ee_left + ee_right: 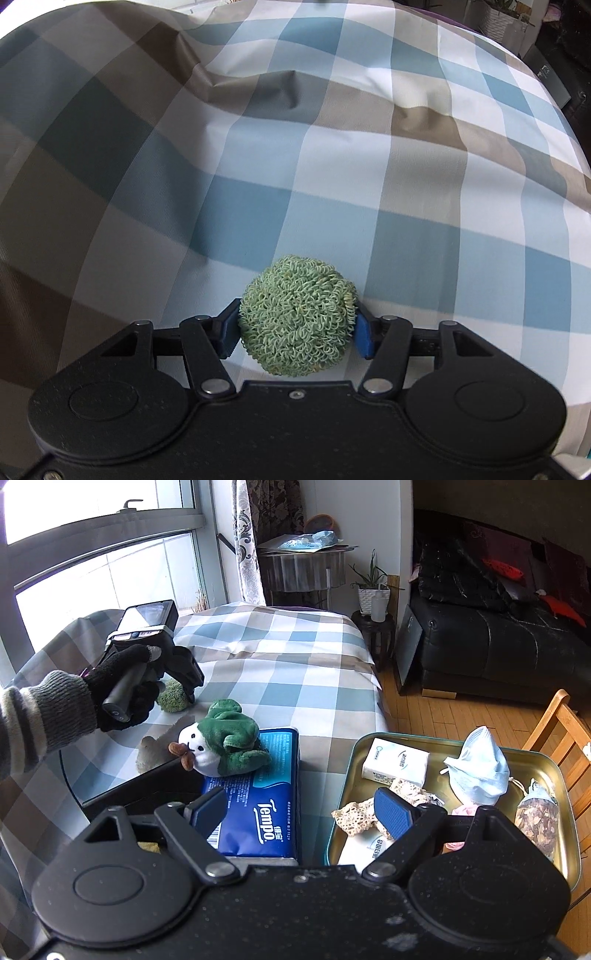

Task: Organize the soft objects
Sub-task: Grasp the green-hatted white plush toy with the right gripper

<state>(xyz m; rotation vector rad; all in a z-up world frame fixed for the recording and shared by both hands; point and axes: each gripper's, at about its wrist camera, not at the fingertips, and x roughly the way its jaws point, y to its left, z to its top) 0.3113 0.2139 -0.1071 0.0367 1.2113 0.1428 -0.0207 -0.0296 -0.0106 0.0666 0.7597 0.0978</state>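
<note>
A round green curly scrubber ball (295, 317) rests on the checked bedcover (332, 166), and my left gripper (295, 330) is shut on it, with a blue pad pressed into each side. The right wrist view shows the same ball (171, 698) under that left gripper (181, 690), held by a gloved hand (122, 690). My right gripper (301, 812) stands open with nothing between its fingers, above the gap between a blue Tempo tissue pack (258, 805) and a gold metal tray (539, 768). A green and white plush toy (221, 738) lies on the tissue pack.
The tray holds a white tissue packet (395, 764), a pale blue mask (480, 768), crocheted pieces (354, 816) and a bag of dried bits (537, 816). A wooden chair (561, 727) stands right of it. A black sofa (498, 646) and a plant stand (373, 627) lie beyond the bed.
</note>
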